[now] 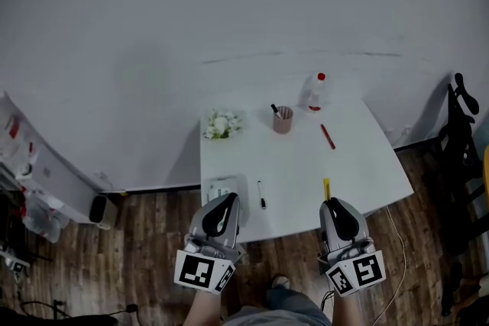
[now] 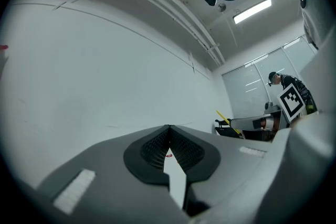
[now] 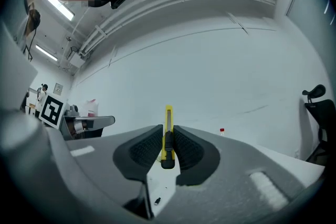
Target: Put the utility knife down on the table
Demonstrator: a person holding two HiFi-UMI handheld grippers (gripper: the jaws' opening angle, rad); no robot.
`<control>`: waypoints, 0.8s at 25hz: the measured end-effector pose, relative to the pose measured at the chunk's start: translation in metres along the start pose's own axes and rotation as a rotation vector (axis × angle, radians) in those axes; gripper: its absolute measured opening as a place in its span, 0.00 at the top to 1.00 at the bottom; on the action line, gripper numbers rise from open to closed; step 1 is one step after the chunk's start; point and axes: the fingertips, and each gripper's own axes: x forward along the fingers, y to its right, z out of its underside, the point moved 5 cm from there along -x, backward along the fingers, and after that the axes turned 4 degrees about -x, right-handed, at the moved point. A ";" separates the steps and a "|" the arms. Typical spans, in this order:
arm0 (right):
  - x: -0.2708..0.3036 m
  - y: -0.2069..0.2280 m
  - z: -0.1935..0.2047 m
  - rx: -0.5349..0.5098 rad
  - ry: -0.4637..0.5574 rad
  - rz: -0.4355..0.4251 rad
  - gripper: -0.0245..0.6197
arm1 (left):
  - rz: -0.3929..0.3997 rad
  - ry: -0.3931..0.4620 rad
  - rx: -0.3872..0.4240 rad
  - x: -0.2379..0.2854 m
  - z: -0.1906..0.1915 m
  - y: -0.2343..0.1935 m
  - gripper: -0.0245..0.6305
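Observation:
A yellow utility knife (image 3: 167,134) with a black slider stands upright between the pads of my right gripper (image 3: 167,145), which is shut on it. In the head view its yellow tip (image 1: 326,188) sticks out ahead of the right gripper (image 1: 335,204), above the near right part of the white table (image 1: 359,164). My left gripper (image 1: 226,201) hovers over the table's near left corner. In the left gripper view its pads (image 2: 157,145) meet at the tips with nothing between them.
On the table are a brown pen cup (image 1: 283,119), a red-capped bottle (image 1: 316,91), a red pen (image 1: 328,137), a black marker (image 1: 261,195), white flowers (image 1: 221,124) and a white box (image 1: 220,188). A black chair (image 1: 461,135) stands to the right; shelves (image 1: 30,172) stand left.

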 end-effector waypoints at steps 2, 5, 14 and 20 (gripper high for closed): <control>0.009 0.010 0.000 0.001 -0.002 -0.017 0.86 | -0.017 0.001 0.005 0.010 0.000 -0.001 0.95; 0.021 0.024 0.002 0.005 -0.008 -0.042 0.86 | -0.039 0.002 0.015 0.023 0.001 0.001 0.95; 0.043 0.051 0.023 0.054 -0.037 -0.083 0.86 | -0.082 -0.002 0.049 0.043 0.004 0.008 0.95; 0.060 0.057 0.037 0.071 -0.088 -0.084 0.86 | -0.079 -0.009 0.063 0.055 0.002 0.004 0.95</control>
